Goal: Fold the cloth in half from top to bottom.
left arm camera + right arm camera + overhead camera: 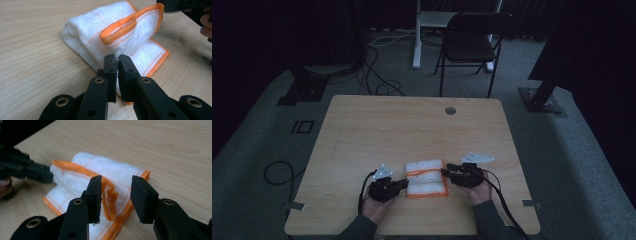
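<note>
A folded white cloth with orange hems [427, 178] lies near the front edge of the wooden table [412, 125]. My left gripper [404, 184] is at the cloth's left side. In the left gripper view its jaws [117, 60] stand pressed together on the cloth's [100, 27] near edge, and a bit of orange hem shows beneath them. My right gripper [445, 169] is at the cloth's right side. Its jaws [116, 180] stand apart over a ruffled orange hem of the cloth [82, 177], not pressing it. The left gripper [32, 171] shows beyond the cloth there.
A round cable hole [450, 110] sits near the table's far edge. Behind the table stand a black folding chair [472, 40] and a white desk leg [416, 35]. Cables [377, 75] lie on the floor, with dark stand bases at both sides.
</note>
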`<state>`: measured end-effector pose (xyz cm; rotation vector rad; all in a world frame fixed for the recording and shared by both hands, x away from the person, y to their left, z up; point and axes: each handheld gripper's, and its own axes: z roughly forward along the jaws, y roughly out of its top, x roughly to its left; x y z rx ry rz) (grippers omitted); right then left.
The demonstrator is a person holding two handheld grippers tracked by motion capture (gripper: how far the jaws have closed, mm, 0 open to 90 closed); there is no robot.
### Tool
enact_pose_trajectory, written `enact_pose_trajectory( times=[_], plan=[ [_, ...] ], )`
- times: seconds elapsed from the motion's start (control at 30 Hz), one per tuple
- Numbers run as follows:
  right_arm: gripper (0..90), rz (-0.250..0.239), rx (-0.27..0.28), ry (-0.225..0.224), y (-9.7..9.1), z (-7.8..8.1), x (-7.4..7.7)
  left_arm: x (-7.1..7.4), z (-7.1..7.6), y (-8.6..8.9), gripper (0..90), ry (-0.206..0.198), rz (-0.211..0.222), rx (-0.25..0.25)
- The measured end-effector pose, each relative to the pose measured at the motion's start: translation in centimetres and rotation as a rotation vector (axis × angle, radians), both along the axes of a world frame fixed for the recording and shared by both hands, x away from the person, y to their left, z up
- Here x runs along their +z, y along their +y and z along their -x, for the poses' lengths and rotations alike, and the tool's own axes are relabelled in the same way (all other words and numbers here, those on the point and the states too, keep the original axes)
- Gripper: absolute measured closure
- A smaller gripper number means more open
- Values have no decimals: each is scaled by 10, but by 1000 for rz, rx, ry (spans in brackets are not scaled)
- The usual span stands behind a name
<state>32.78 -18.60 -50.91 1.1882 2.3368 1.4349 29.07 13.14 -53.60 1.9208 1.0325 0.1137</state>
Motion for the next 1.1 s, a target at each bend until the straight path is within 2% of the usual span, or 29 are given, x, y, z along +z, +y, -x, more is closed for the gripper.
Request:
enact_pose_trajectory(
  times=[0.23, 0.4, 0.6, 0.73, 0.87, 0.97, 1.1],
  plan=[
    [628, -1, -34, -1, -2, -8, 2, -4, 5, -1, 851, 5, -28, -20],
    [634, 17, -21, -4, 6, -14, 3, -6, 8, -1, 848, 14, -41, -27],
    [634, 45, 11, 22, 14, -13, -3, -8, 10, 3, 846, 24, -55, -14],
    [631, 63, 29, 23, 16, -8, -6, -3, 10, 8, 843, 10, -40, 14],
    [630, 59, 27, 26, 15, -6, -6, 5, 9, 10, 832, -12, -12, 24],
    [627, 52, 15, 27, 11, -6, -6, 13, 10, 8, 827, -35, 20, 4],
    [625, 48, 6, 24, 8, -6, -6, 13, 11, 3, 821, -39, 17, -18]
  ],
)
